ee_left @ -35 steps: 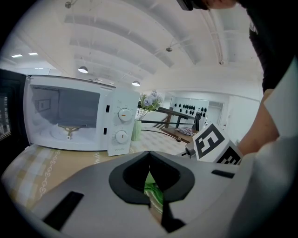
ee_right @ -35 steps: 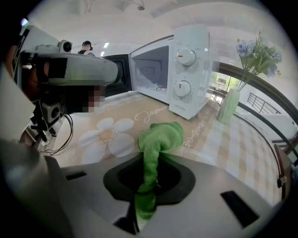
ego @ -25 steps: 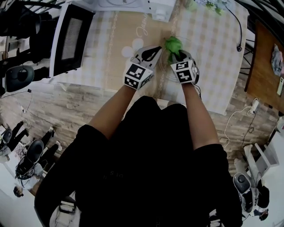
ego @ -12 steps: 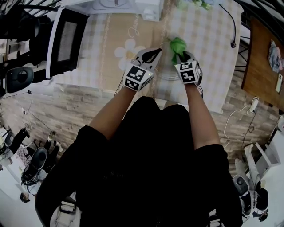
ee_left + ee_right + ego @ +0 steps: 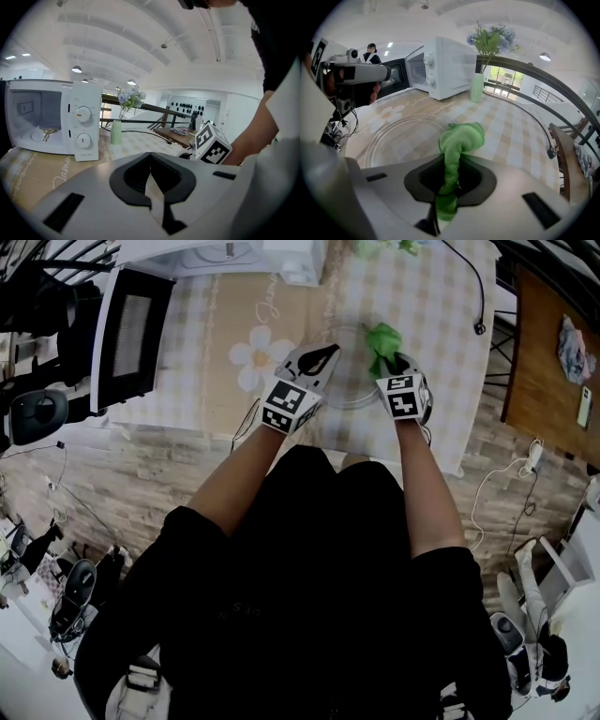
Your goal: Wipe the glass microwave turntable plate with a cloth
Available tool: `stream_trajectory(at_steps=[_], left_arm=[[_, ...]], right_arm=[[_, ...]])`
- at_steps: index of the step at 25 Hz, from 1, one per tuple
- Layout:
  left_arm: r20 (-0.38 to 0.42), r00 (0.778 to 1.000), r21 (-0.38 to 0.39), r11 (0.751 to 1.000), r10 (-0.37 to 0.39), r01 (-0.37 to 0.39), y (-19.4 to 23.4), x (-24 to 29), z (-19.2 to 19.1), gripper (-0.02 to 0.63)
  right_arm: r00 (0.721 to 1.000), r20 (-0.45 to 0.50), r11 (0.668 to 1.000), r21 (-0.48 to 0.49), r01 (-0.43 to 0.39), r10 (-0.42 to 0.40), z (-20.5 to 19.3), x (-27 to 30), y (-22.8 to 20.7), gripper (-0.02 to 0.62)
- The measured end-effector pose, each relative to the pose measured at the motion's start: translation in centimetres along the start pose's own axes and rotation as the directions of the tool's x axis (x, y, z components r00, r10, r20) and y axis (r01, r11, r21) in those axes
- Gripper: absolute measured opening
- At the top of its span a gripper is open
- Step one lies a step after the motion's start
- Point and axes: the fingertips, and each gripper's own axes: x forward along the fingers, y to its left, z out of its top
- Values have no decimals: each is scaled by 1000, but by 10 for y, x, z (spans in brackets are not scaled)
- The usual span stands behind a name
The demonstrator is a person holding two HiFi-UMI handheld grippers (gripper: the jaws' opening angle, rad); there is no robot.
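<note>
On the checked table, just in front of you, the glass turntable plate lies flat between your two hands. Your right tongs pinch the green cloth. Its free bunch sticks forward out of them, above the right side of the plate, and I cannot tell whether it touches the glass. From these tongs the plate lies ahead, to the left and lower, so I judge that the wipe must go down and leftward across the glass. Your left tongs are pressed together with nothing between them, near the plate's left rim. The right hand is the nearer one for wiping, because it carries the cloth.
</note>
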Motion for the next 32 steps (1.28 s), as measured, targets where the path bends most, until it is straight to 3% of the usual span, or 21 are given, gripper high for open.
stream_trajectory(at_steps=[10,15,24,32], left_arm=[[4,1000,1,1000,5,-5,3,-1,2,20],[12,1000,-6,1000,29,-29,17,-10,3,20],[16,998,-9,998,56,-56,47,-29,-2,20],[-2,997,-24,997,72,-72,69,-49,-18,20]], right_arm=[[998,-16,998,26,63,-62,-13,-16,-23,55],[998,34,997,48,58,-60,5,-27,-15,55],[991,135,997,64,-32,23,58,-28,49,55],[983,127,990,37,-136,130,74,-2,122,55]])
